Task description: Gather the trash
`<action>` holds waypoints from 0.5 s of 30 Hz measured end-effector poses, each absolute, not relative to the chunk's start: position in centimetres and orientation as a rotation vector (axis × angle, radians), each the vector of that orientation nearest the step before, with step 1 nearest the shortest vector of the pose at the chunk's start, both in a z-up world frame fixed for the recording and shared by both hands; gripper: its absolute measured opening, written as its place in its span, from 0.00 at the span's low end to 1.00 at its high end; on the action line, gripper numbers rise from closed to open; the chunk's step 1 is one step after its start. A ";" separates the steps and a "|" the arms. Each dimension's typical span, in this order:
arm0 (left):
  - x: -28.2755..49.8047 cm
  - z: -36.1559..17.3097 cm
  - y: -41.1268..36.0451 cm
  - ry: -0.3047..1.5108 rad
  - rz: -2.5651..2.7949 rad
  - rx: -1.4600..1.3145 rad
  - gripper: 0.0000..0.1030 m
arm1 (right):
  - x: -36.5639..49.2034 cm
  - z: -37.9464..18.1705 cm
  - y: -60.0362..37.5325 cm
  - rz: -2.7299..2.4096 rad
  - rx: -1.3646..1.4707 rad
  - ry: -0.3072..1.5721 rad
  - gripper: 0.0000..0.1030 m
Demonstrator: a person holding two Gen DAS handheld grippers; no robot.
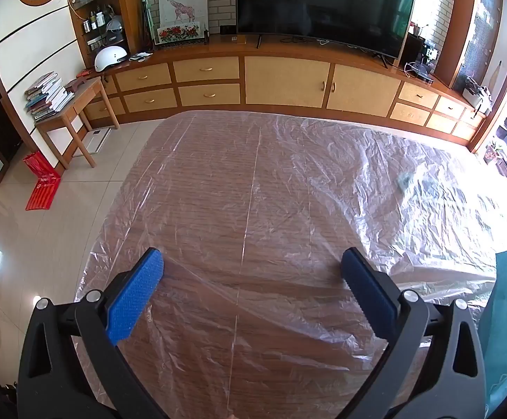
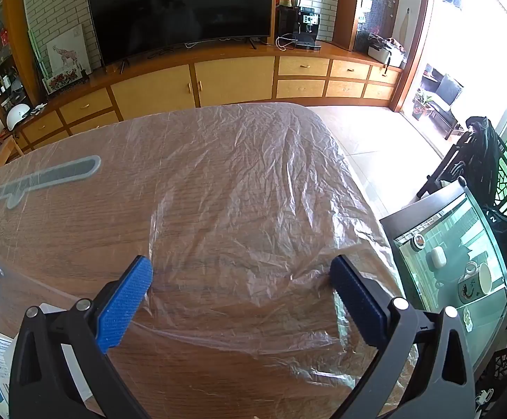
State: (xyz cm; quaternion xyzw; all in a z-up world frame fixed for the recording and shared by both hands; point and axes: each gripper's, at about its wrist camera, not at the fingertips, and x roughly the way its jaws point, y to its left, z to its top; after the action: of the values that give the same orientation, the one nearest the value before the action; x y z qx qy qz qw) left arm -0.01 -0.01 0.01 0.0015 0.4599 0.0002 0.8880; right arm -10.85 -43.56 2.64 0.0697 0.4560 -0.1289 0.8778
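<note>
Far across the room we see a long wooden cabinet (image 1: pixel 285 80) with a dark television (image 1: pixel 323 3) standing on it. Left of the television a giraffe picture (image 1: pixel 182 7) leans on the brick wall, and further left a white helmet (image 1: pixel 108 57) rests on the cabinet top. On the far left a small wooden table (image 1: pixel 73 111) carries stacked books (image 1: pixel 45 96). At near right stands a glass-topped side table (image 2: pixel 456 262) bearing a mug (image 2: pixel 475 282).

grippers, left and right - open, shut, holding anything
Left gripper: open, holding nothing, above the plastic sheet.
Right gripper: open, holding nothing, above the same sheet.
</note>
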 end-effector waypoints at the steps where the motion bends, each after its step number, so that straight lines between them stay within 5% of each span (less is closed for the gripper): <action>1: 0.0 0.0 0.0 0.956 0.001 0.004 0.99 | -10.9 2.6 -43.6 -0.269 0.145 0.951 0.97; 15: 0.0 0.0 0.0 0.960 -0.001 0.000 0.99 | -10.8 2.6 -43.6 -0.270 0.144 0.952 0.97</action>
State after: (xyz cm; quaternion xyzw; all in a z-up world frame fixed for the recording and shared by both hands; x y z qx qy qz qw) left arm 0.00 0.00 0.00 0.0002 0.4617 -0.0004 0.8871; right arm -10.83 -43.56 2.64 0.0689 0.4564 -0.1293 0.8776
